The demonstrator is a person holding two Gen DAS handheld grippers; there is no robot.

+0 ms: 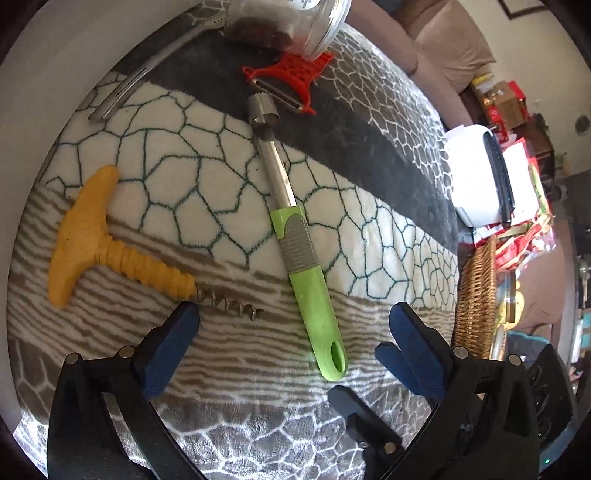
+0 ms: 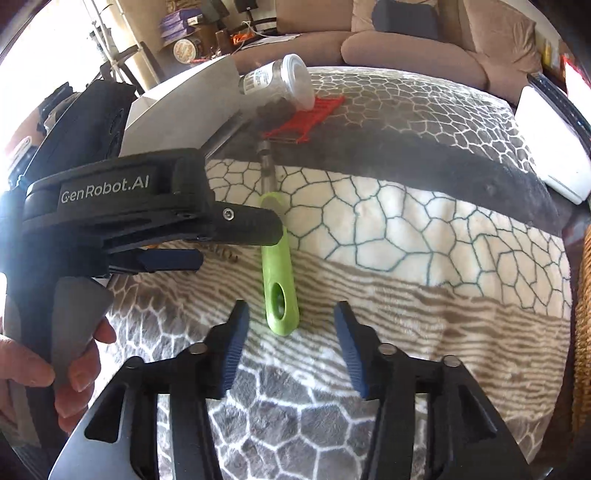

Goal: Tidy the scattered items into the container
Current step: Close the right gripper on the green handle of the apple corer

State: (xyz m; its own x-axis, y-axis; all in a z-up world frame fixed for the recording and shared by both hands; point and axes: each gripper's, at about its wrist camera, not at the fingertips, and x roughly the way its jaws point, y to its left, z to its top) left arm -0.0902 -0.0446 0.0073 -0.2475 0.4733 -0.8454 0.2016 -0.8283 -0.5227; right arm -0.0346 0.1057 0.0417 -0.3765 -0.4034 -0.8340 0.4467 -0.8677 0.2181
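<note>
Our left gripper (image 1: 293, 319) hangs with its blue pads spread wide above the patterned blanket (image 1: 207, 173), pinching nothing. Between and just ahead of its fingers lies the green-handled corer (image 1: 295, 236), metal end pointing toward the far edge of the blanket. The yellow corkscrew (image 1: 107, 247) lies toward the blanket's left edge, its spiral tip just beside our left finger. Near the far edge a red peeler (image 1: 291, 79) rests close to the corer's metal tip, and a tipped clear jar (image 1: 291, 22) lies touching the peeler. Metal tongs (image 1: 147, 70) lie along the far left edge.

Our right gripper (image 2: 290, 332) is likewise spread and empty, with the corer's handle end (image 2: 280, 299) between its fingertips. From this side we see a white box (image 2: 184, 96) at the far left corner, a wicker basket (image 1: 476, 299) off the right edge, and a hand (image 2: 55, 373) on the left gripper's grip.
</note>
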